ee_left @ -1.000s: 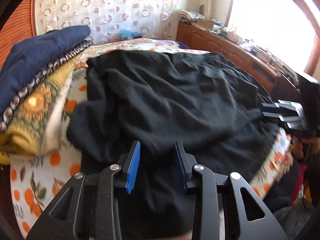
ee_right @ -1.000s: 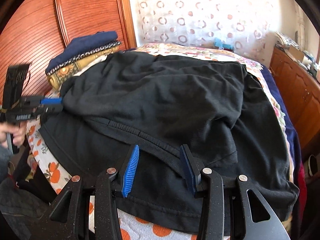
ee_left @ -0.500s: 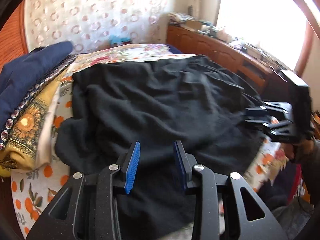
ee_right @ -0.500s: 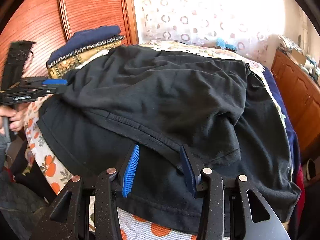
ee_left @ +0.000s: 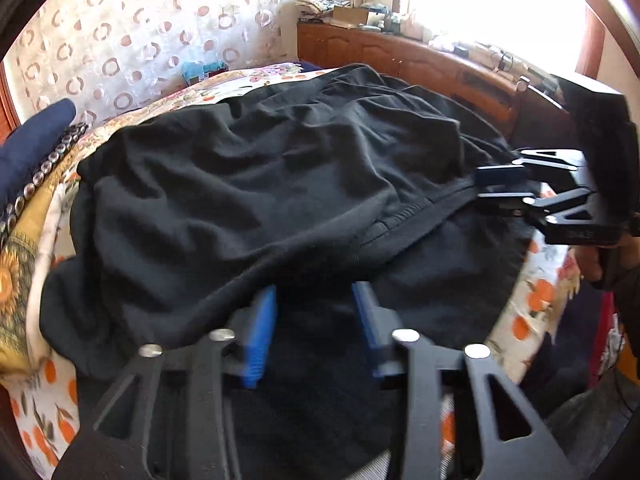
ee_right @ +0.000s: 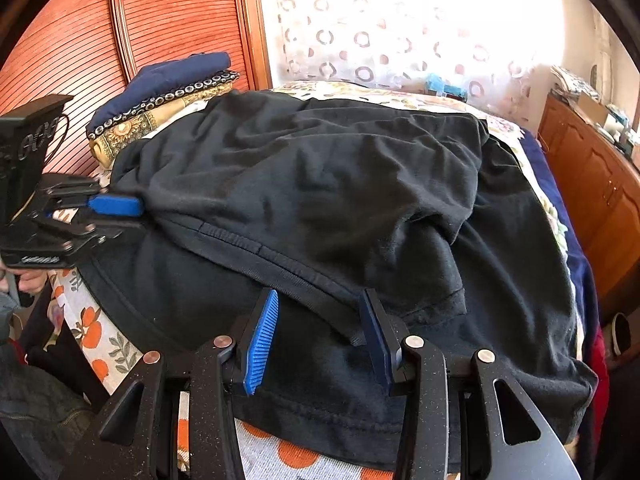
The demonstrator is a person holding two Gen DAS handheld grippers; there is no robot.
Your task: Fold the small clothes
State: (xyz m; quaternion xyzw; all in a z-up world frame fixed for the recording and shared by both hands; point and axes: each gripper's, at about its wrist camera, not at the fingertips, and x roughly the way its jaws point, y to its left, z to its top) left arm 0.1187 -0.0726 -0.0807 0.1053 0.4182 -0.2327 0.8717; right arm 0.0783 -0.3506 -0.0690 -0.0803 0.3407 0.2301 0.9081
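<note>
- Since the earlier frames, the left gripper (ee_left: 314, 316), jaws spread, has advanced to the folded hem.
- The black shirt (ee_right: 320, 200) lies on the bed (ee_right: 280, 452), half folded.
- The right gripper (ee_right: 320, 336), spread, straddles that hem; a pinch likely comes next.

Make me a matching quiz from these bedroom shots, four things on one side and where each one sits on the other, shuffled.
Things:
1. black garment
2. folded pile of clothes
3. wooden cabinet
4. left hand-held gripper

Places:
A. along the right side of the bed, right wrist view
B. spread across the middle of the bed
C. at the garment's left edge, right wrist view
D. by the ribbed wooden panel, behind the garment's left end

Pairs: 1-B, 2-D, 3-A, 4-C
</note>
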